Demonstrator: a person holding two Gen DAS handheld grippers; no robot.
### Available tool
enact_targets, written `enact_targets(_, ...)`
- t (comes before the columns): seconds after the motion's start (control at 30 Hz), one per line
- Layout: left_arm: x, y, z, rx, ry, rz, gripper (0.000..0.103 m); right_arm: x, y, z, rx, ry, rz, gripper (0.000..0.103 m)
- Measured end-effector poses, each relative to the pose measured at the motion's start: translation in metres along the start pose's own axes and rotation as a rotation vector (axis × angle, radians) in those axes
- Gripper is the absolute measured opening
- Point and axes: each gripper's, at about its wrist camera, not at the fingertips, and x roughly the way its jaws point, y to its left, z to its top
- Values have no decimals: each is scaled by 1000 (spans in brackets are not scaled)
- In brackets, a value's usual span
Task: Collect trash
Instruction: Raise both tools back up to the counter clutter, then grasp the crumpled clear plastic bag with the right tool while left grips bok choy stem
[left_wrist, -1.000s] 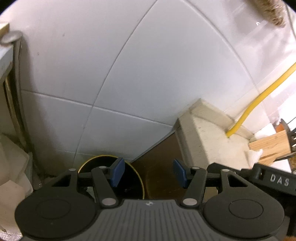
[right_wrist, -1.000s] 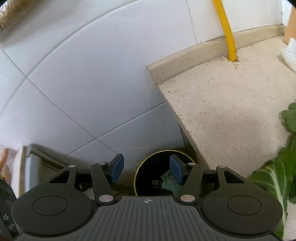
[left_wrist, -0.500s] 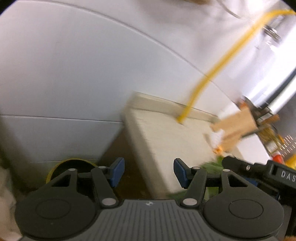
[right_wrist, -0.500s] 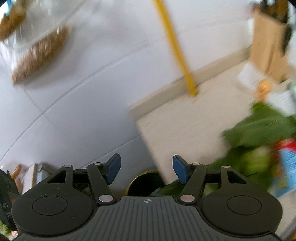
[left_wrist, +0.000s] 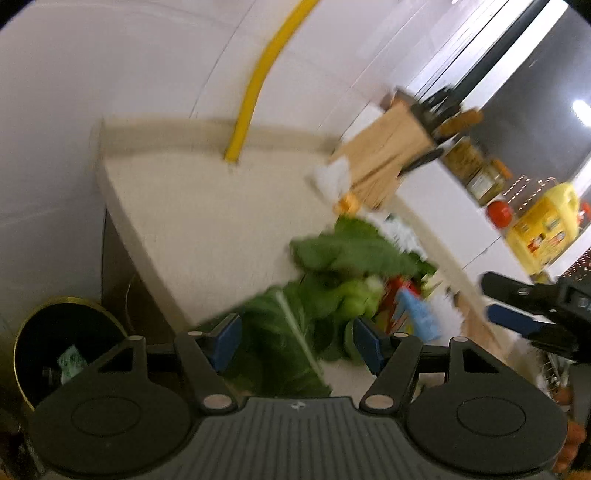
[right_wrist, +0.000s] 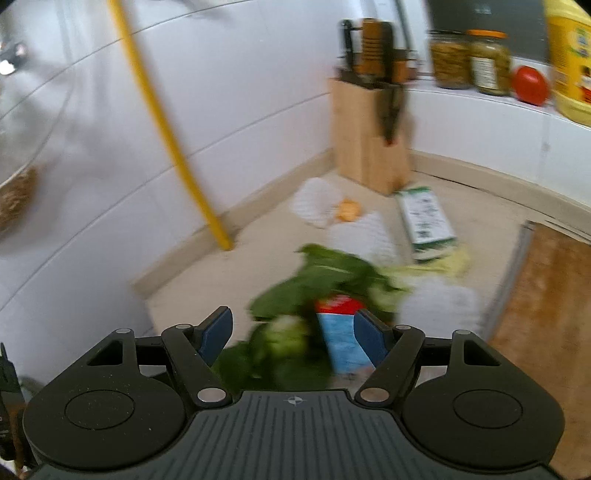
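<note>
Trash lies on the beige countertop (left_wrist: 207, 221): green vegetable leaves (left_wrist: 347, 254) (right_wrist: 332, 269), a red and blue carton (right_wrist: 343, 339) (left_wrist: 410, 314), a green-white packet (right_wrist: 428, 218), crumpled white paper (right_wrist: 317, 199) and an orange scrap (right_wrist: 349, 210). A black bin with a gold rim (left_wrist: 22, 343) stands on the floor left of the counter, with a scrap inside. My left gripper (left_wrist: 297, 341) hovers over the leaves, its jaws opening and holding nothing. My right gripper (right_wrist: 293, 336) hangs above the carton and leaves, its jaws opening and also holding nothing.
A wooden knife block (right_wrist: 369, 136) stands at the back of the counter, and a yellow pipe (right_wrist: 162, 122) runs down the tiled wall. Jars (right_wrist: 487, 62), a tomato (right_wrist: 530, 85) and a yellow bottle (right_wrist: 569, 55) line the ledge. A wooden board (right_wrist: 546, 306) lies at right.
Both views have swung up from the floor bin and wall tiles to the countertop with its trash. The jaws of both grippers stand wider than before.
</note>
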Motion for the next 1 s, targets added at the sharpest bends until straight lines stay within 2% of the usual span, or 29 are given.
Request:
enact_targets(0.23,22,-2,-8,-14,51,42,61,-8,-47,0,34,-18,-81,79)
enact_targets(0.53,47,-20,-4,31,74,61,61,-1,-74,-9,-6,21,-141,80)
enact_targets(0.73,54,-20,-3,27,76,74,61,4,-83,-13,-57,68,-170,81)
enact_targets(1.0,63,-24,-1,59,70,80,61,13,-81,-35,-113,179,-144,81)
